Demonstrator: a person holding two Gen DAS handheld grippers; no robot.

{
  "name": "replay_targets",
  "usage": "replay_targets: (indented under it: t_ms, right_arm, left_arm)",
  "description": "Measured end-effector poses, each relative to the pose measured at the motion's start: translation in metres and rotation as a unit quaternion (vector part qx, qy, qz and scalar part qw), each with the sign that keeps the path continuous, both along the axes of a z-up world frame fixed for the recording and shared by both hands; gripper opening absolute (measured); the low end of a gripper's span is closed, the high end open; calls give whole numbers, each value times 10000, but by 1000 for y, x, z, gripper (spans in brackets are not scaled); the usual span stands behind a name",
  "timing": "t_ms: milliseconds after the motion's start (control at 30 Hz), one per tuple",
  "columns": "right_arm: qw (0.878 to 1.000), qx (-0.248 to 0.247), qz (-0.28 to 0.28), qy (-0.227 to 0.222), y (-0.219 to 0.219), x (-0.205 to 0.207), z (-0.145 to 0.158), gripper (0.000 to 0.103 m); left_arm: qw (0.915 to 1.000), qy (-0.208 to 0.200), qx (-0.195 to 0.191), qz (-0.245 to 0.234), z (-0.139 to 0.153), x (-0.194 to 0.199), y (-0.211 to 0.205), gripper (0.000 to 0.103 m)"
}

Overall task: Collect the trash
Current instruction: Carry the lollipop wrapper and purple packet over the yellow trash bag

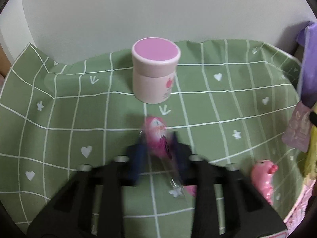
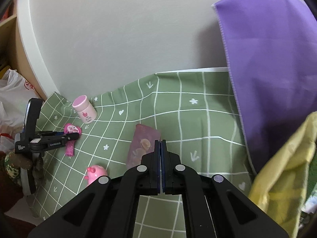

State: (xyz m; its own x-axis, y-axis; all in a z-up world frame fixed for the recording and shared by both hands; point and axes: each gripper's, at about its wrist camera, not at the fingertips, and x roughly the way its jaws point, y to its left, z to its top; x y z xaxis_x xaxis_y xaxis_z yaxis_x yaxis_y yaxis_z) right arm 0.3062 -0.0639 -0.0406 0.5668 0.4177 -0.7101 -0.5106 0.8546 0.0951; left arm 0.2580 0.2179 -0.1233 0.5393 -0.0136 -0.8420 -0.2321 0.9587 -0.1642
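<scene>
Left hand-held gripper (image 1: 157, 136) apparently pinches pink wrapper (image 1: 158, 134) (blurred); right hand-held gripper (image 2: 160, 141) closed, empty.

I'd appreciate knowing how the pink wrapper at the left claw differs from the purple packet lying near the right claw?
The pink wrapper is bright pink, narrow and crinkled; the purple packet is dull purple, broader and flat. The wrapper sits between the fingers of the left claw, while the packet lies free on the green cloth, just beyond the right claw, whose fingers are shut on nothing. Both look like spent snack packaging on the same cloth.
</scene>
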Motion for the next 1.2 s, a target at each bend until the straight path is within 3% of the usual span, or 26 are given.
replay_targets:
  t_ms: [333, 567, 733, 933, 1200]
  right_arm:
    - [9992, -36, -325, -223, -26, -12, 18, 4]
    - [9958, 26, -703, -578, -60, -22, 48, 4]
    - [9884, 92, -1125, -1012, -98, -34, 86, 4]
    - [9745, 101, -1727, -1429, -153, -49, 120, 4]
    - [9565, -71, -2449, -1584, -224, -57, 131, 4]
  left_arm:
    - [9961, -719, -172, -473, 46, -4, -26, 13]
    - [9859, -1290, -334, -1011, 96, 10, -67, 13]
    - [9695, -1779, -617, -1567, 142, 30, -109, 13]
    - [9431, -2156, -932, -2353, 190, 54, -174, 13]
    - [9043, -2347, -1149, -3375, 226, 68, -272, 13]
